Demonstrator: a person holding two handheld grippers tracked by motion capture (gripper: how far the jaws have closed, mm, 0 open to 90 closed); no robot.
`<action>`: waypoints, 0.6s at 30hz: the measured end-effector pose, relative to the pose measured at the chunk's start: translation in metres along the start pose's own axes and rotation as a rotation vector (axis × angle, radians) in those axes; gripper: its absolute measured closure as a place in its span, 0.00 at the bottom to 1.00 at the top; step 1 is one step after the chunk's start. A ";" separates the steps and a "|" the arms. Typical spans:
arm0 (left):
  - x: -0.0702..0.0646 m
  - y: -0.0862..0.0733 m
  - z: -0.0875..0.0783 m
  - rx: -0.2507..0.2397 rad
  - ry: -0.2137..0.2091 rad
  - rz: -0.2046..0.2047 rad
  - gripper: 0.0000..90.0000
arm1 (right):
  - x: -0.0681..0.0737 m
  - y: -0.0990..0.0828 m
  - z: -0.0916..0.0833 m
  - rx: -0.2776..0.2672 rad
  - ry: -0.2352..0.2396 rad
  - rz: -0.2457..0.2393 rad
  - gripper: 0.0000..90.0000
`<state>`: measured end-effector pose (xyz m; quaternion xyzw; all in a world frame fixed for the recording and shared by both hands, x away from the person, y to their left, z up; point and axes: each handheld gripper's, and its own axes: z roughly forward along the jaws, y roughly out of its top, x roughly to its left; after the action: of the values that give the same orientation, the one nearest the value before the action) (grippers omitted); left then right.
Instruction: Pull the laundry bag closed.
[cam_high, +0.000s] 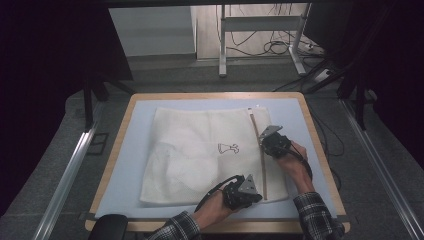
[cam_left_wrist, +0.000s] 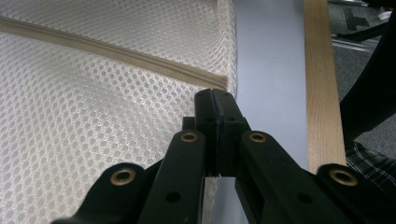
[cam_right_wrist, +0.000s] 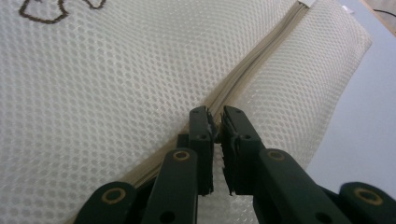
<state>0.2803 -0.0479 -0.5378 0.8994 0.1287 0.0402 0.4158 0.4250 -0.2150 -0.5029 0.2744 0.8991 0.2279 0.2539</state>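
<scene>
you're mid-zip: left gripper (cam_left_wrist: 215, 100) pinches the mesh bag (cam_high: 200, 150) corner, right gripper (cam_right_wrist: 217, 116) jaws nearly closed, probably gripping the zipper (cam_right_wrist: 252, 60) pull; draw it steadily along.

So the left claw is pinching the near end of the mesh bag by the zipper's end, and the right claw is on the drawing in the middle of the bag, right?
Not quite. The left claw does pinch the mesh bag by the zipper's near end, but the right claw is on the zipper partway along, not on the drawing. The right gripper view shows its jaws astride the zipper line, with the drawing far off.
</scene>
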 end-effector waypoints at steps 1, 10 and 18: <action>0.000 0.000 0.000 0.000 0.000 -0.001 1.00 | -0.001 0.001 0.001 -0.003 -0.002 0.002 0.91; 0.000 0.000 0.000 0.000 0.000 0.000 1.00 | -0.009 0.006 0.009 0.000 -0.011 0.011 0.91; 0.000 0.000 0.000 -0.001 0.000 -0.001 1.00 | -0.015 0.014 0.017 0.004 -0.030 0.005 0.91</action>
<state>0.2803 -0.0480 -0.5378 0.8991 0.1292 0.0401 0.4163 0.4513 -0.2092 -0.5035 0.2804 0.8949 0.2228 0.2661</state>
